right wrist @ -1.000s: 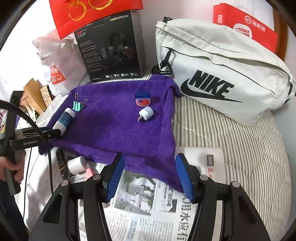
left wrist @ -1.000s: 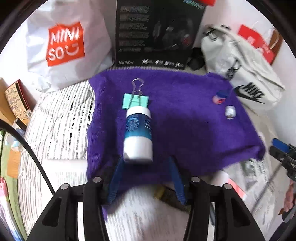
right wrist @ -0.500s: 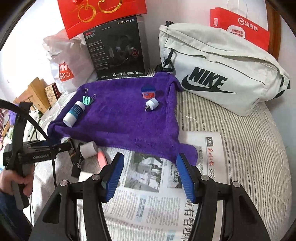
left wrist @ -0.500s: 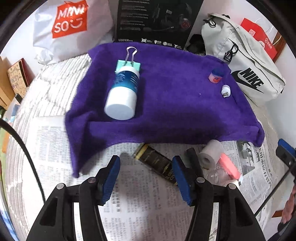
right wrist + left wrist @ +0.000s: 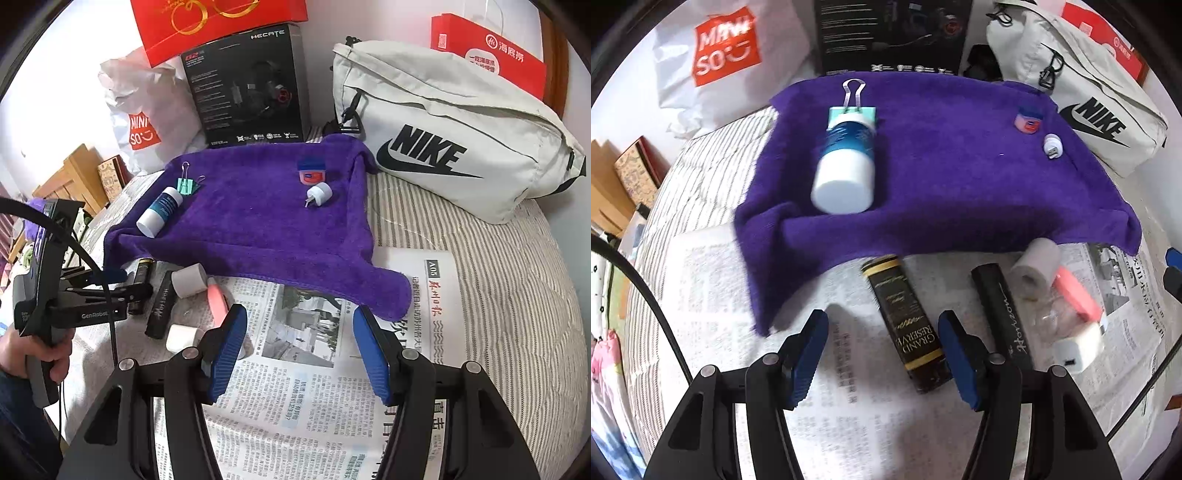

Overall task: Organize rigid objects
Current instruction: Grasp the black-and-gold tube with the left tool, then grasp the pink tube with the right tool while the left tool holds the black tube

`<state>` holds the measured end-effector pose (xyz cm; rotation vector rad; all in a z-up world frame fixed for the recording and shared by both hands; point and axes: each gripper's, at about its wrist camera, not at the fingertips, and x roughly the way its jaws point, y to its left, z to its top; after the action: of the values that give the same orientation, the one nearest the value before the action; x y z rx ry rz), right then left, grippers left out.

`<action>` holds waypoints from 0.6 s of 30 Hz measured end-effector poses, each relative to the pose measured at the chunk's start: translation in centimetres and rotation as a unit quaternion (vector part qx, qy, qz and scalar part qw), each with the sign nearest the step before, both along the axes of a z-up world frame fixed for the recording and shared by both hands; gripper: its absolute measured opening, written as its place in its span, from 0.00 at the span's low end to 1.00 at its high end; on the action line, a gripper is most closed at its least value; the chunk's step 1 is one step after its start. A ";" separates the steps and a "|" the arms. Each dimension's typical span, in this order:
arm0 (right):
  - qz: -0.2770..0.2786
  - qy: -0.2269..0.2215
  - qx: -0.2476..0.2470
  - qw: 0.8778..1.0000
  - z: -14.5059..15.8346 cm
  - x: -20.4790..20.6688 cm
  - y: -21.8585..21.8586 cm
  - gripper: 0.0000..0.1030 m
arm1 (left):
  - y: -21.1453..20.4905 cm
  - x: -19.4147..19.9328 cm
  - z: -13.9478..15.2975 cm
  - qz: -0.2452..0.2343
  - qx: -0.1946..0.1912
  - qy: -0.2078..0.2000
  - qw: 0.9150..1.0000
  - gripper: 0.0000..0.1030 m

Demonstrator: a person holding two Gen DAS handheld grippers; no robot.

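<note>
On the bed, your left gripper hangs over the newspaper, its jaws apart after just opening wider, with nothing between them. The dark box lies just beside its right finger. Your right gripper is open too and holds nothing. The bottle lies on the purple towel, touching the green clip. The little jar and white plug sit close together on the towel's other side.
</note>
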<state>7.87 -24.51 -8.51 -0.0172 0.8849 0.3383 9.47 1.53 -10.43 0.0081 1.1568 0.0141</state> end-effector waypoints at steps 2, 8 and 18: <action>0.002 0.003 -0.002 1.000 -0.2 0.0 0.2 0.58 | 0.1 0.0 -0.1 -0.003 -0.001 -0.005 1.000 0.58; 0.016 0.011 -0.003 1.000 -0.8 0.1 0.8 0.58 | -0.8 0.1 -0.1 -0.033 -0.004 -0.015 0.999 0.26; 0.089 0.021 -0.005 0.996 -2.2 0.8 4.3 0.58 | -0.2 -1.0 -0.1 -0.045 -0.003 -0.024 0.999 0.25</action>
<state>8.63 -20.16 -10.68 -0.0993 0.9291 0.5009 8.47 1.32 -10.57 0.0548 1.1076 -0.0685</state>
